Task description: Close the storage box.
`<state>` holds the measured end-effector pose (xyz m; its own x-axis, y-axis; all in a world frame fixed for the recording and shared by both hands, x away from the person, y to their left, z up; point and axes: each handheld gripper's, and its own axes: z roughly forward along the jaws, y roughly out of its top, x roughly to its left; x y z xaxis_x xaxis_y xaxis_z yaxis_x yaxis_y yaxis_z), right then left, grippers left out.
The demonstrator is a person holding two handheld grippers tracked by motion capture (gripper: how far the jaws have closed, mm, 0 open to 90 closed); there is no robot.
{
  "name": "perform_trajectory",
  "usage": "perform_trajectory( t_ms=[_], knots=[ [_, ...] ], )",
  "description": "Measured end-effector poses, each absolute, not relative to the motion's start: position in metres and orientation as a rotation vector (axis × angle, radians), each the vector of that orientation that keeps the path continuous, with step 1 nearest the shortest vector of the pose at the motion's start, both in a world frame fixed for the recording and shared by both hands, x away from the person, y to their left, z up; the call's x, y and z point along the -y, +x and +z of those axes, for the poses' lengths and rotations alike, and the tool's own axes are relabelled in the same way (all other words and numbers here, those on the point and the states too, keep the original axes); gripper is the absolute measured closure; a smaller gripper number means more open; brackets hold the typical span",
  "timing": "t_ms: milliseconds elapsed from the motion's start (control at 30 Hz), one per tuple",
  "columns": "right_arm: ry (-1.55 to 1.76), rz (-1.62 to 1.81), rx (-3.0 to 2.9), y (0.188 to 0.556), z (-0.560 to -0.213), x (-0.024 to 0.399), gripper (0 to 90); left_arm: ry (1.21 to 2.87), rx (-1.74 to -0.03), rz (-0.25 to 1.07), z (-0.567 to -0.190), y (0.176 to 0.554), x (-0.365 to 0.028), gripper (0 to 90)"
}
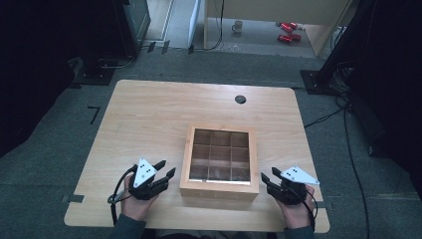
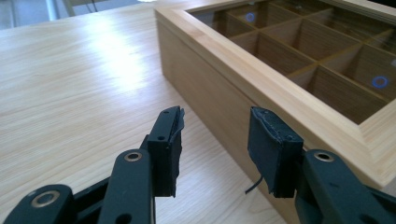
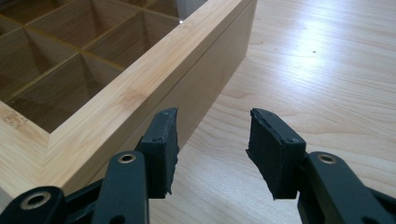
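Observation:
A shallow wooden box (image 1: 219, 189) with a glazed top over a grid of square compartments sits on the table near its front edge. My left gripper (image 1: 167, 167) rests on the table just left of the box, open, with nothing between its pads. In the left gripper view the jaws (image 2: 215, 126) stand apart beside the box's side wall (image 2: 219, 88). My right gripper (image 1: 268, 173) lies just right of the box, also open and empty. In the right gripper view its jaws (image 3: 212, 126) gape next to the box's corner (image 3: 140, 84).
The light wooden table (image 1: 149, 114) has a round black cable hole (image 1: 240, 99) at the back. Dark stands and cables (image 1: 348, 149) flank the table on the grey floor. A mug (image 1: 238, 26) and red objects (image 1: 288, 31) lie far behind.

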<state>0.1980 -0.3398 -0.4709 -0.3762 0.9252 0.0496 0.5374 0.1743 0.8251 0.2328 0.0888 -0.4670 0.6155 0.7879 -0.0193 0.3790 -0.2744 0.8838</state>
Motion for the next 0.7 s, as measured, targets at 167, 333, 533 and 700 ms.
perform_trajectory(
  t_ms=[167,333,533,700],
  knots=[
    [1.386,1.091,-1.975,0.2,-0.471,0.344,51.7,1.868,-0.963,0.558,-0.465,0.234,-0.102,54.7],
    [1.406,1.087,-1.96,0.201,-0.472,0.351,51.5,1.854,-0.997,0.574,-0.465,0.236,-0.115,54.4],
    [1.43,1.081,-1.944,0.203,-0.474,0.359,51.4,1.84,-1.032,0.59,-0.466,0.239,-0.128,54.4],
    [1.438,1.075,-1.947,0.207,-0.476,0.362,51.0,1.842,-1.046,0.6,-0.468,0.241,-0.133,54.3]
  ],
)
